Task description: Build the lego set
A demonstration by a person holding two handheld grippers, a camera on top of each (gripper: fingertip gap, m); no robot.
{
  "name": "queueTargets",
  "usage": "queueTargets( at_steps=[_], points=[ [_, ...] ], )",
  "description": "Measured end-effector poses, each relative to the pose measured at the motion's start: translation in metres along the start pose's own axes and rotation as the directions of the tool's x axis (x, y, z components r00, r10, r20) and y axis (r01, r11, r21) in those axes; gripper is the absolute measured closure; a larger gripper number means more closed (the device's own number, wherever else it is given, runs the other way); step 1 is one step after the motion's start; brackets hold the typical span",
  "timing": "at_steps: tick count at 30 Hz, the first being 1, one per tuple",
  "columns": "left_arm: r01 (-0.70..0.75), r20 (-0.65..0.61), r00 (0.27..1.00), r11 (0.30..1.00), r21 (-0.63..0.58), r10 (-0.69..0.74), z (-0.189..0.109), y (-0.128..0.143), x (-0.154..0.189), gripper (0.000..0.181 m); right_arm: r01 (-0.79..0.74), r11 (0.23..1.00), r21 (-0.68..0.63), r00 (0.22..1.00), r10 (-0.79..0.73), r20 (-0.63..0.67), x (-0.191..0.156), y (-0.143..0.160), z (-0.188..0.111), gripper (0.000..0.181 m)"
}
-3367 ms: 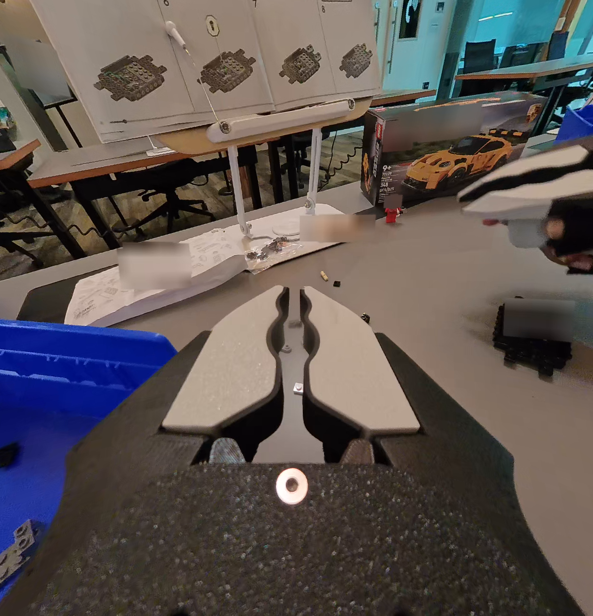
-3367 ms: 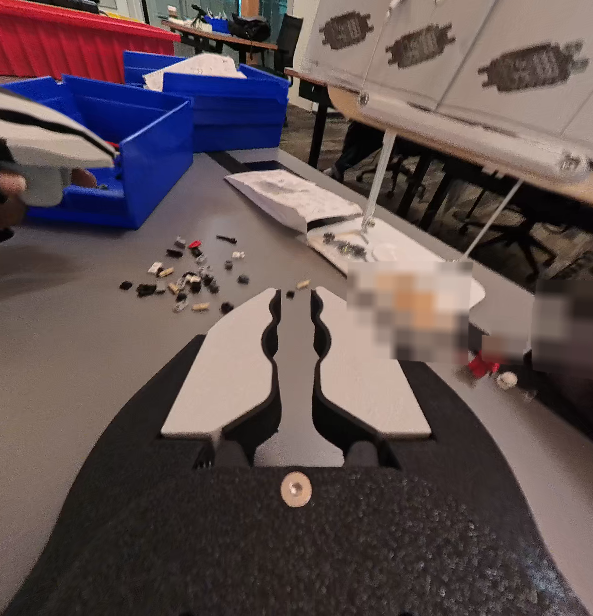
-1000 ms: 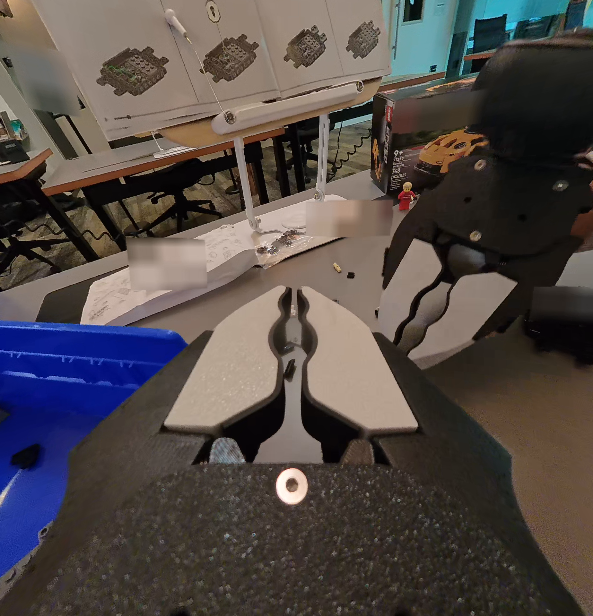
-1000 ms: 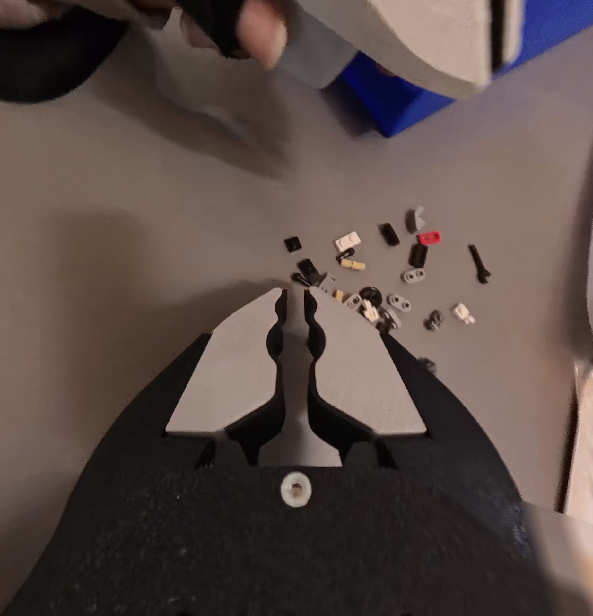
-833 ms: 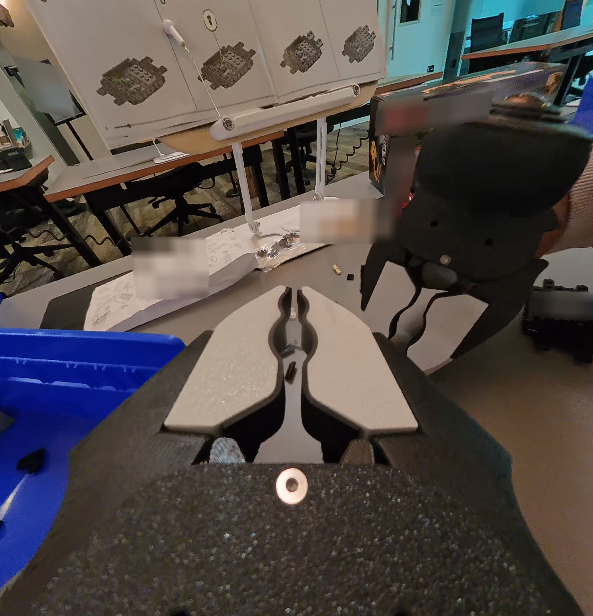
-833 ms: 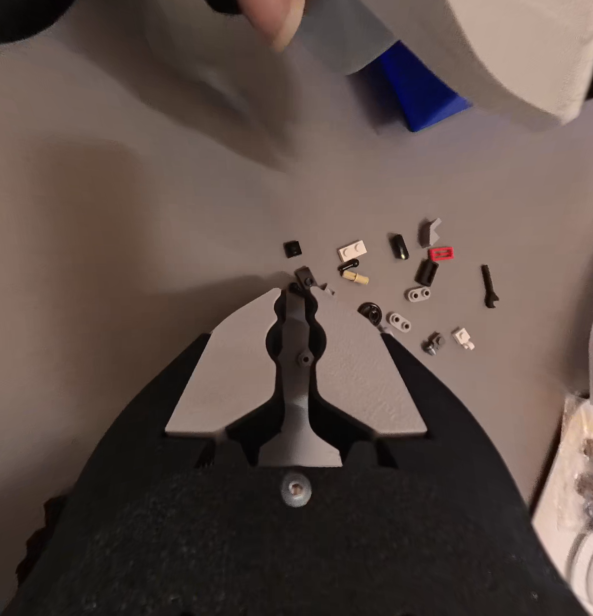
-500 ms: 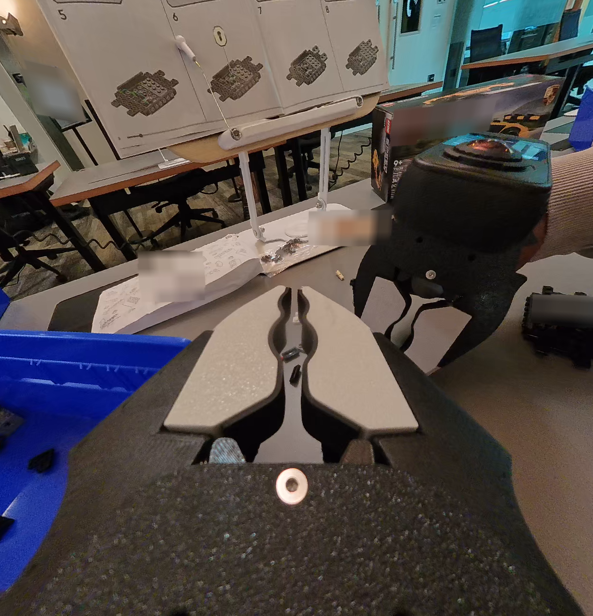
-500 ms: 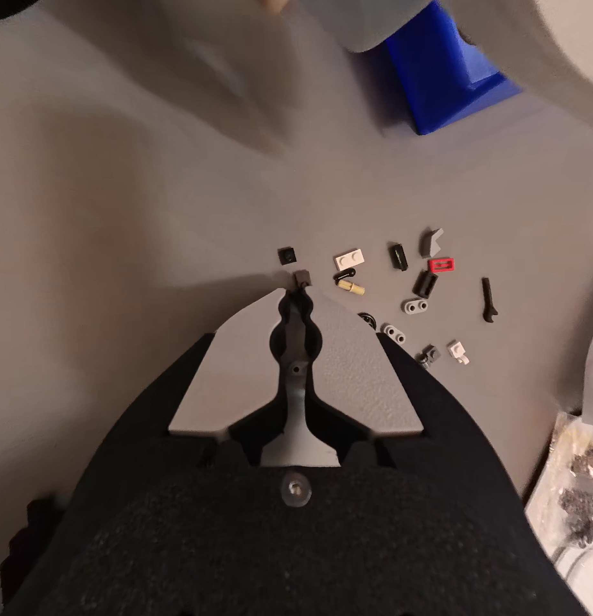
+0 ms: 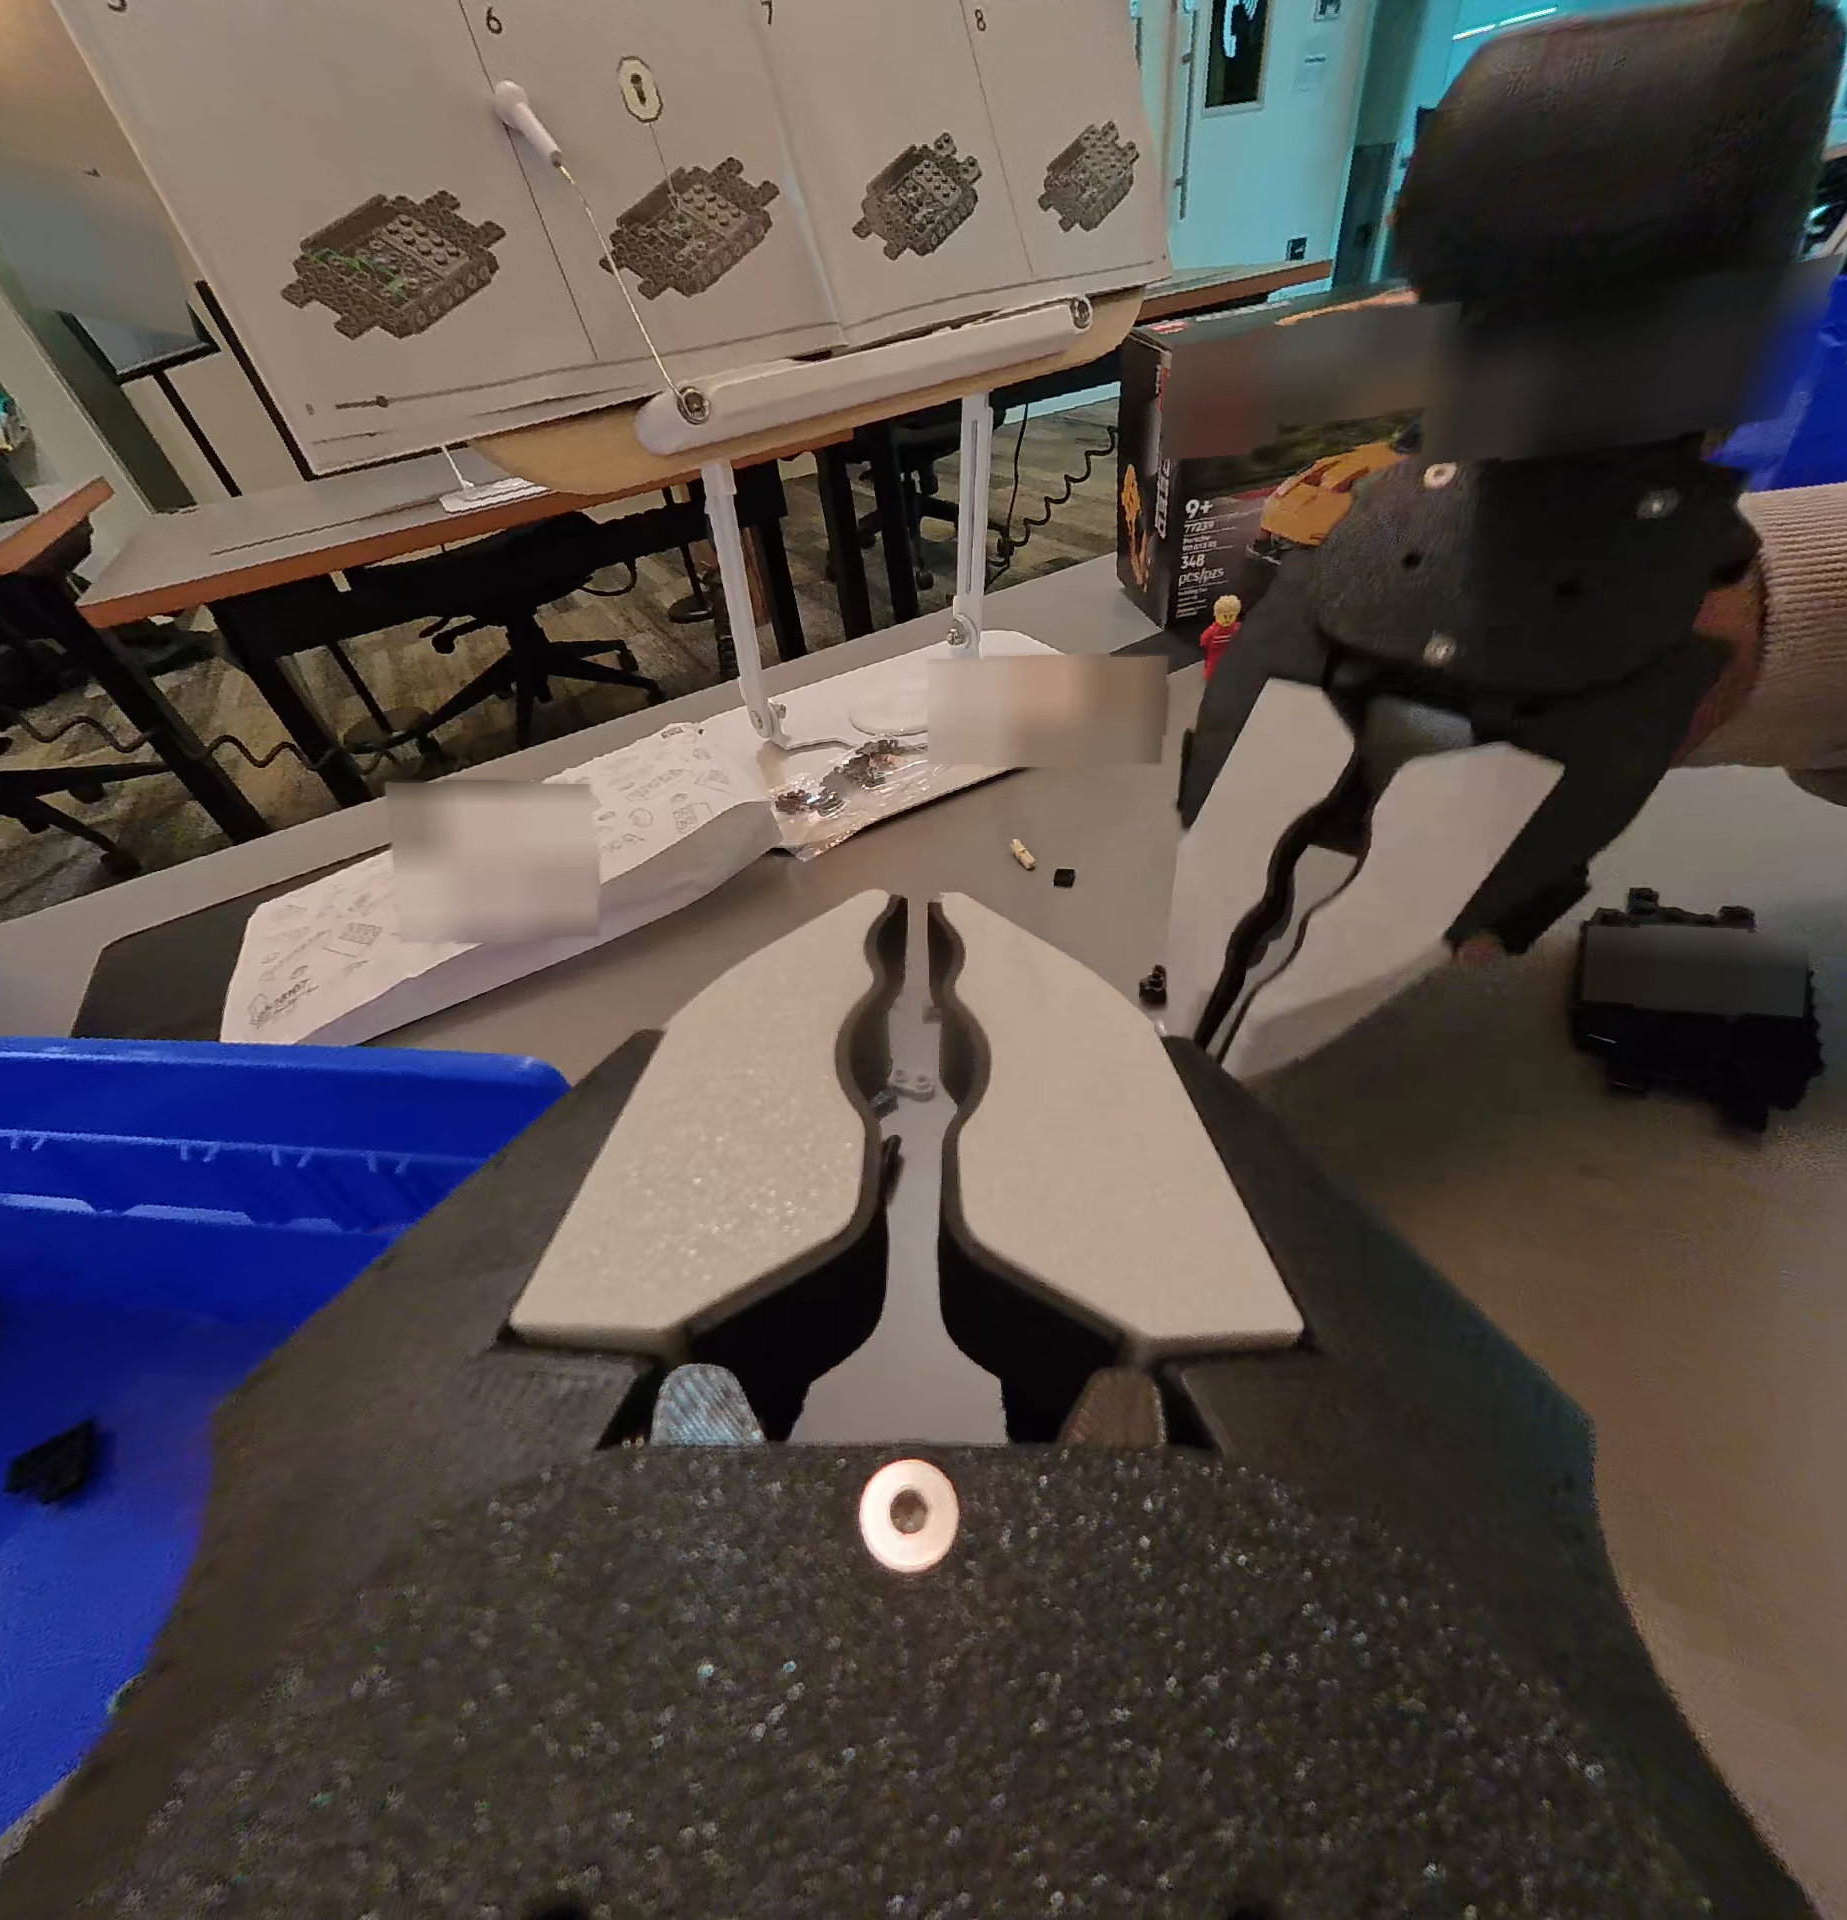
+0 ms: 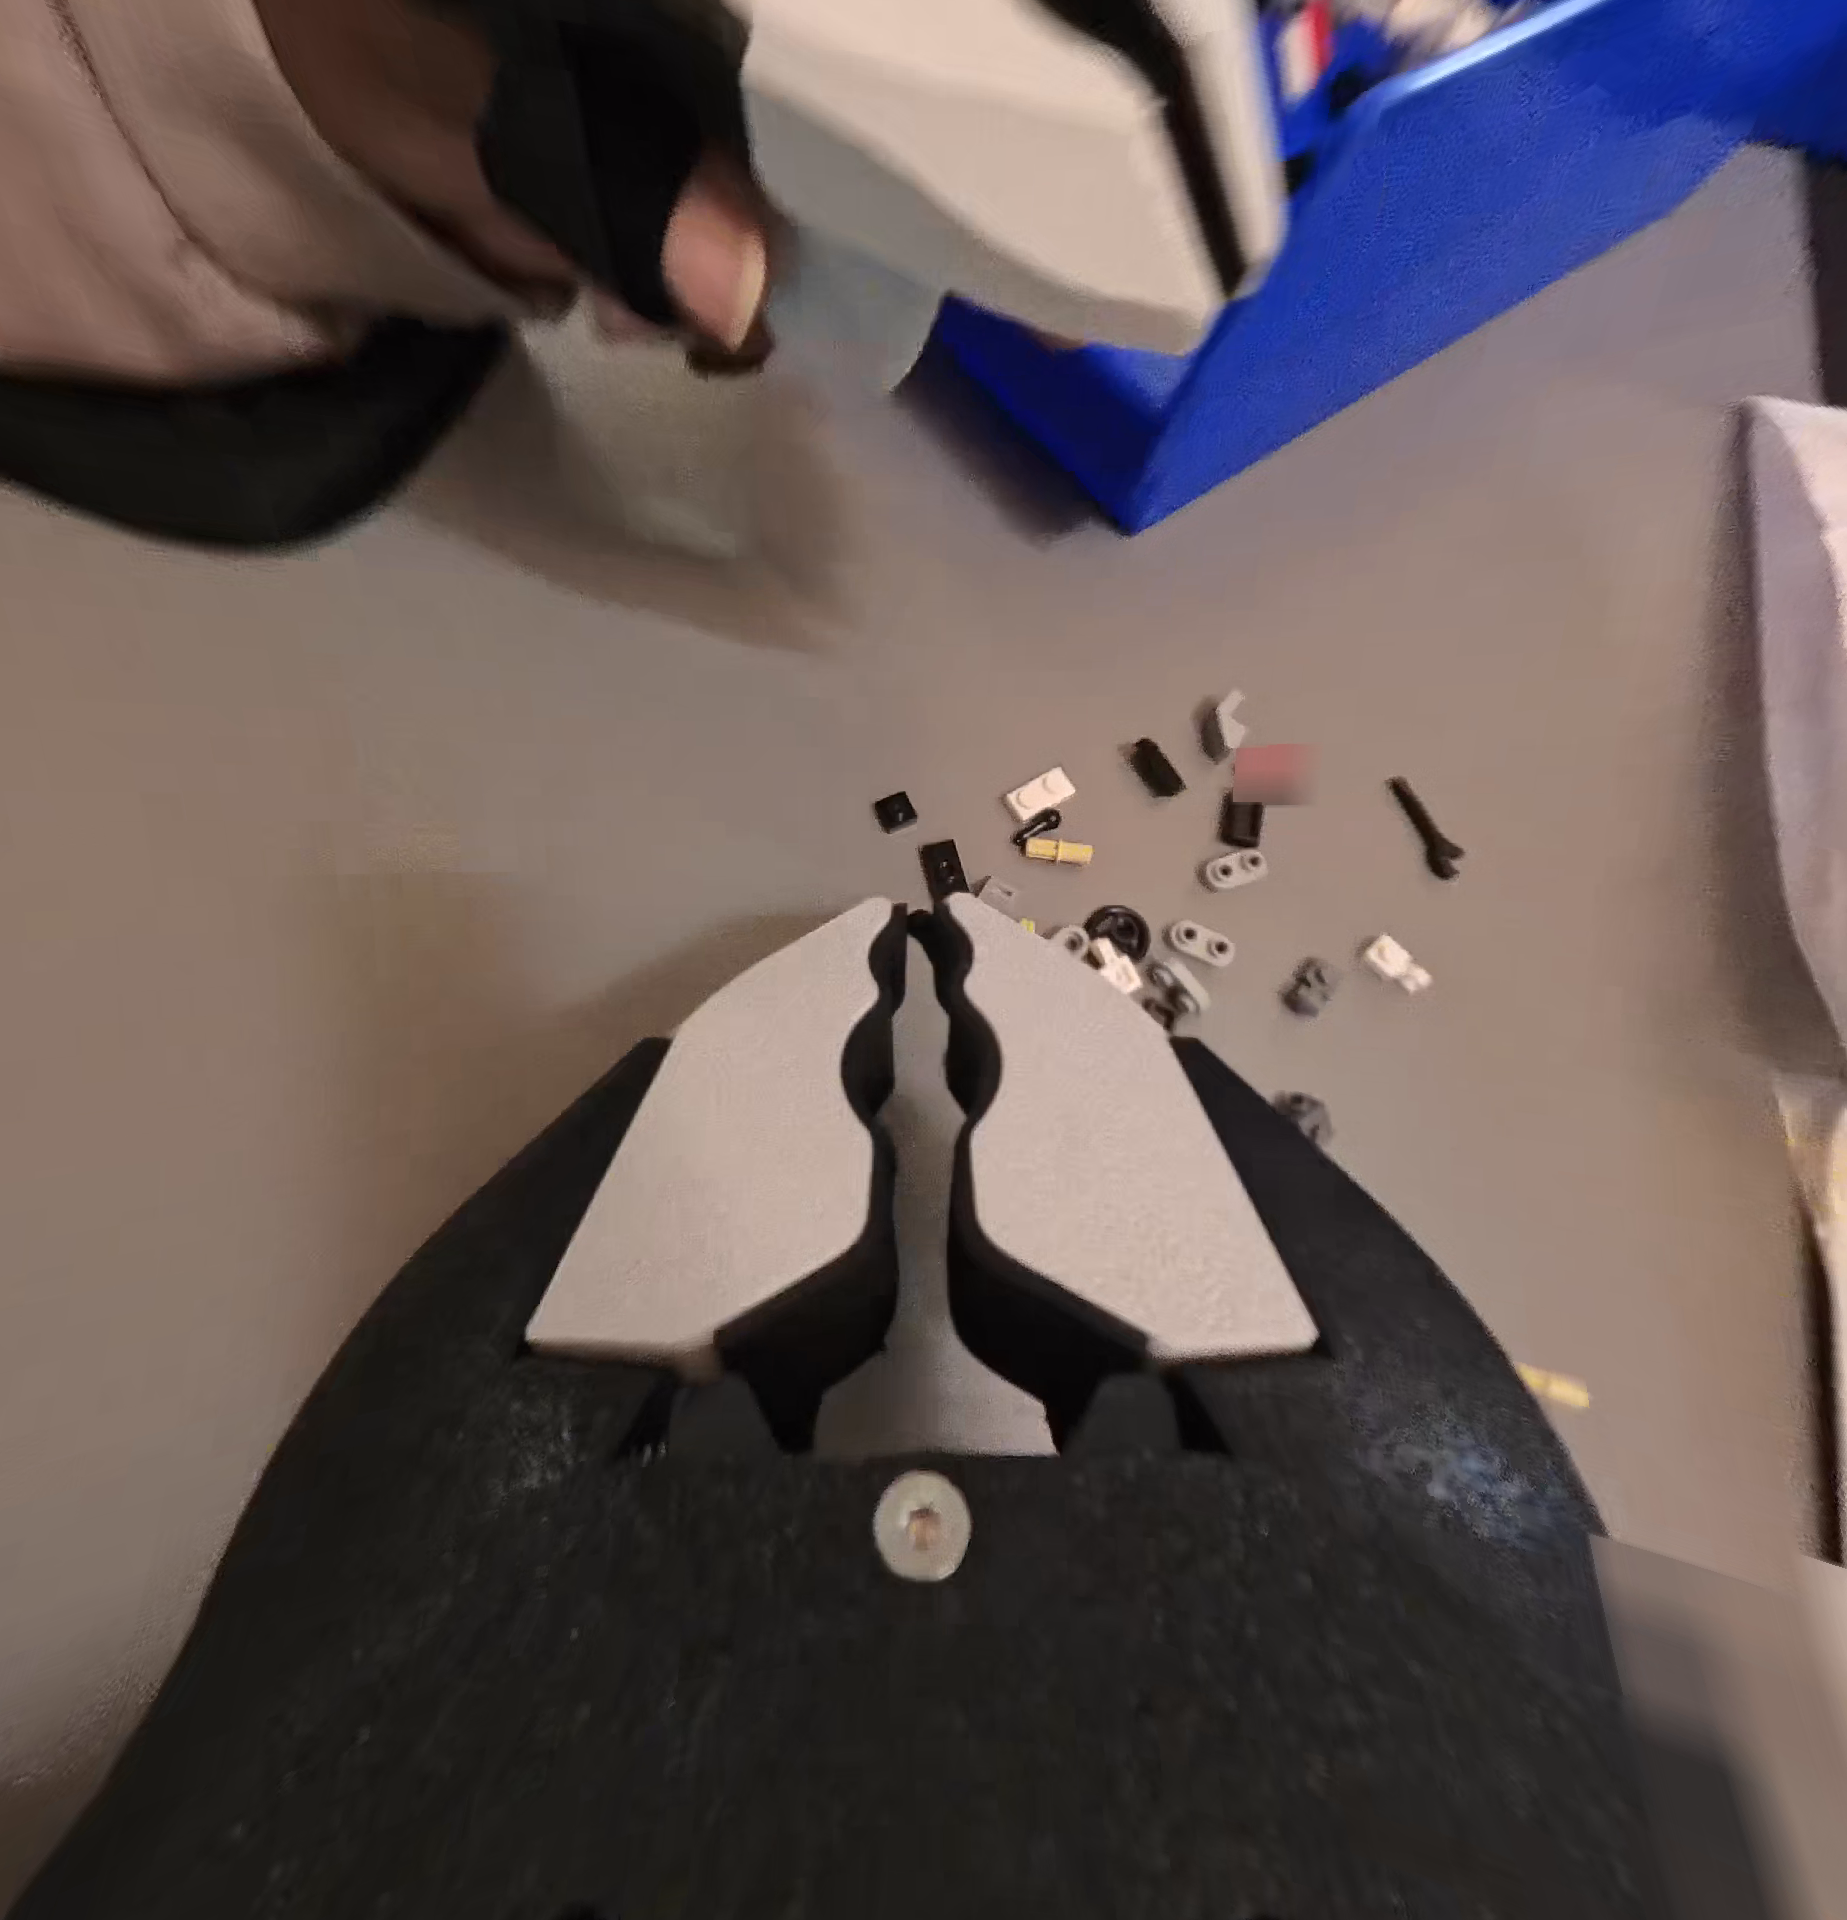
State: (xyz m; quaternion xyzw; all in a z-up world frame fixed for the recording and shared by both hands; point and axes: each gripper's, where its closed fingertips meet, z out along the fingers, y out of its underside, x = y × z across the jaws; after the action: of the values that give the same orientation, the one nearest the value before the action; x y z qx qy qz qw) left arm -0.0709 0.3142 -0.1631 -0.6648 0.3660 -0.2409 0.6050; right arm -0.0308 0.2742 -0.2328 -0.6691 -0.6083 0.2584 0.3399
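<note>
The right gripper (image 10: 919, 916) points down at the grey table (image 10: 379, 831), its jaws drawn almost together with only a thin slit between them. Something dark sits at the very tips; I cannot tell whether it is pinched. A black plate (image 10: 943, 862) lies just beyond the tips, at the near edge of a scatter of loose pieces (image 10: 1210, 883) in black, grey, white and tan.

The left gripper (image 9: 911, 906) hovers above the table with its jaws likewise pressed nearly together and nothing between them. A blue bin (image 9: 223, 1122) stands just to its left. The black build (image 9: 1688, 1018) sits toward the right edge of the table. A booklet (image 9: 306, 966) lies along the far edge, beside a stand holding instruction sheets (image 9: 690, 208) and the set's box (image 9: 1189, 540).
</note>
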Motion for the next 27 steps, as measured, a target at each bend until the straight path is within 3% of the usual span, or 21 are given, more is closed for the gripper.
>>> queueTargets(
  at_steps=[6, 12, 18, 27],
  points=[
    [0.006, -0.053, 0.999, 1.0, -0.003, -0.006, 0.003, 0.0, 0.013, 0.178, -0.245, 0.915, 0.32, 0.966, 0.257, 0.004, 0.001, -0.002, -0.049, 0.177],
    [0.024, -0.177, 0.984, 0.999, -0.03, -0.029, 0.009, 0.007, 0.041, 0.176, -0.428, 0.727, 0.538, 0.901, 0.393, 0.186, -0.004, -0.018, -0.077, 0.177],
    [0.125, -0.446, 0.887, 0.992, -0.026, -0.123, 0.004, 0.0, 0.094, 0.173, -0.492, 0.619, 0.612, 0.87, 0.377, 0.317, -0.013, -0.037, -0.091, 0.177],
    [0.248, -0.601, 0.781, 0.968, 0.043, -0.173, -0.01, -0.022, 0.129, 0.169, -0.509, 0.621, 0.596, 0.855, 0.286, 0.432, -0.046, -0.05, -0.086, 0.177]
  ],
)
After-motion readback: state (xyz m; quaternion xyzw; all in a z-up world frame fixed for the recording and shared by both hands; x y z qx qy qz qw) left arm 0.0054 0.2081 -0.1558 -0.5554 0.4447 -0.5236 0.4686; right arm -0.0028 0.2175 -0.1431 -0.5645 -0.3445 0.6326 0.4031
